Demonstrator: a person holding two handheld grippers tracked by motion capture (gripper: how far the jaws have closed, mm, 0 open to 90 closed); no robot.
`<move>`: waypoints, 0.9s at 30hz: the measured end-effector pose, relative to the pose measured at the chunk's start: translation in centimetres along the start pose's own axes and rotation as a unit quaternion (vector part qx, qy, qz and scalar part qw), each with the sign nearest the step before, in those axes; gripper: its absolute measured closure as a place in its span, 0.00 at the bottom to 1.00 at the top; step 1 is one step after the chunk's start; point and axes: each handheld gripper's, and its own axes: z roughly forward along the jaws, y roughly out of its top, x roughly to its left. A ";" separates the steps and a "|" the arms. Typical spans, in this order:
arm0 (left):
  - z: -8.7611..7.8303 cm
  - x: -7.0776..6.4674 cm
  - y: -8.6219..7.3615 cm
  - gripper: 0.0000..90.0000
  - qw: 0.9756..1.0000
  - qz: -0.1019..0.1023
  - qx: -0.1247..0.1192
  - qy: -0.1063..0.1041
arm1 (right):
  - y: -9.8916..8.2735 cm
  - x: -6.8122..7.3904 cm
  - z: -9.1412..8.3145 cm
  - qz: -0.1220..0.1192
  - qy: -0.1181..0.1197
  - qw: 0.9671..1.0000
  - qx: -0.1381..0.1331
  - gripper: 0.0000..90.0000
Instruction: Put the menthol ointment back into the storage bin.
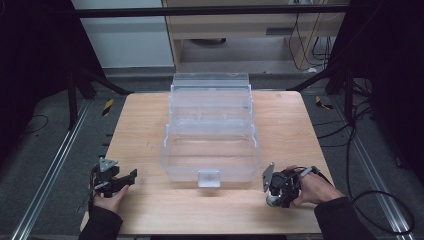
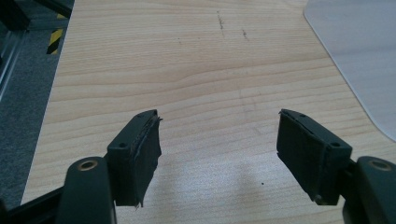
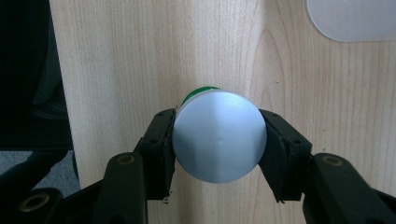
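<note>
I can read no text, label, brand or number anywhere: the clear plastic box, tabletop and round grey cap bear none

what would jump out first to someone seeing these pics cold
A big clear plastic tiered storage box stands open in the middle of the wooden table, its trays stepped back toward the far edge. At the near right corner the right gripper is shut on a small container with a white round lid and a green body, fingers pressing both sides. The left gripper sits open at the near left, nothing between its fingers.
</note>
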 end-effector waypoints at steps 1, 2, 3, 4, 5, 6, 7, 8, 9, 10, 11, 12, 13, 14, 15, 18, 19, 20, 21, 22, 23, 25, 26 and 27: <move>0.0 0.0 0.0 0.33 1.000 0.000 0.000 0.000 | 0.0 0.0 0.0 0.000 0.000 1.000 0.000 0.56; 0.0 0.0 0.0 0.33 1.000 0.000 0.000 0.000 | 0.0 0.0 0.0 0.000 0.001 1.000 0.001 0.56; 0.0 0.0 0.0 0.33 1.000 0.000 0.000 0.000 | 0.0 0.0 0.0 0.001 0.001 1.000 0.002 0.56; 0.0 0.0 0.0 0.33 1.000 0.000 0.000 0.000 | -0.1 0.0 -0.1 0.002 0.002 1.000 0.002 0.56; 0.0 0.0 0.0 0.33 1.000 0.000 0.000 -0.001 | -0.1 0.0 -0.1 0.003 0.004 1.000 0.003 0.56; 0.0 0.0 0.0 0.33 1.000 0.001 0.001 0.000 | -0.1 0.0 -0.2 0.004 0.003 1.000 0.004 0.56; 0.0 0.0 0.0 0.33 1.000 0.001 0.001 0.000 | -0.2 0.0 -0.3 0.008 0.002 1.000 -0.001 0.56; 0.0 0.0 0.0 0.33 1.000 0.000 0.001 -0.001 | -0.2 0.0 -0.3 0.008 0.002 1.000 -0.001 0.56; 0.0 0.0 0.0 0.33 1.000 0.000 0.001 -0.001 | -0.3 -0.1 -0.5 0.009 0.003 1.000 -0.002 0.56; 0.0 0.0 0.0 0.33 1.000 0.001 0.001 -0.001 | -0.3 -0.1 -0.5 0.009 0.003 1.000 -0.002 0.56; 0.0 0.0 0.0 0.33 1.000 0.001 0.002 0.000 | -0.3 -0.1 -0.6 0.009 0.001 1.000 -0.002 0.56; 0.0 0.0 0.0 0.33 1.000 0.001 0.002 -0.001 | -0.3 -0.1 -0.7 0.007 0.000 1.000 -0.001 0.56; 0.0 0.0 0.0 0.33 1.000 0.000 0.001 -0.001 | -0.3 -0.1 -0.9 0.010 0.000 1.000 -0.002 0.56; 0.1 0.0 0.0 0.33 1.000 0.000 0.003 -0.001 | -0.3 -0.1 -1.1 0.008 0.000 1.000 0.000 0.56; 0.2 -0.1 0.0 0.33 1.000 0.000 0.004 -0.001 | -0.2 -0.2 -1.3 0.009 -0.001 1.000 0.000 0.56; 0.1 -0.2 0.0 0.34 1.000 0.003 0.005 -0.003 | -0.1 -0.2 -2.2 0.010 -0.008 1.000 -0.008 0.56; 0.1 -0.1 0.0 0.34 1.000 0.002 0.004 -0.003 | -0.2 -0.3 -2.7 0.011 -0.013 1.000 -0.012 0.56; 0.2 -0.1 0.0 0.34 1.000 0.002 0.004 -0.003 | -0.2 -0.3 -2.7 0.011 -0.013 1.000 -0.012 0.56; 0.2 -0.1 -0.1 0.34 1.000 0.002 0.006 -0.003 | -0.2 -0.4 -3.2 0.014 -0.016 1.000 -0.016 0.56; 0.2 -0.1 -0.1 0.34 1.000 0.002 0.006 -0.003 | -0.2 -0.4 -3.2 0.014 -0.016 1.000 -0.016 0.56; 0.1 -0.1 -0.1 0.34 1.000 0.003 0.006 -0.003 | -0.2 -0.5 -3.8 0.018 -0.019 1.000 -0.017 0.56; 0.1 -0.1 0.0 0.34 1.000 0.002 0.004 -0.002 | -0.3 -0.6 -4.2 0.021 -0.022 0.999 -0.023 0.56; 0.1 -0.1 0.0 0.34 1.000 0.002 0.004 -0.002 | -0.3 -0.6 -4.2 0.021 -0.022 0.999 -0.023 0.56; 0.2 -0.1 0.0 0.34 1.000 0.002 0.005 -0.003 | -0.4 -0.7 -4.4 0.023 -0.022 0.999 -0.026 0.56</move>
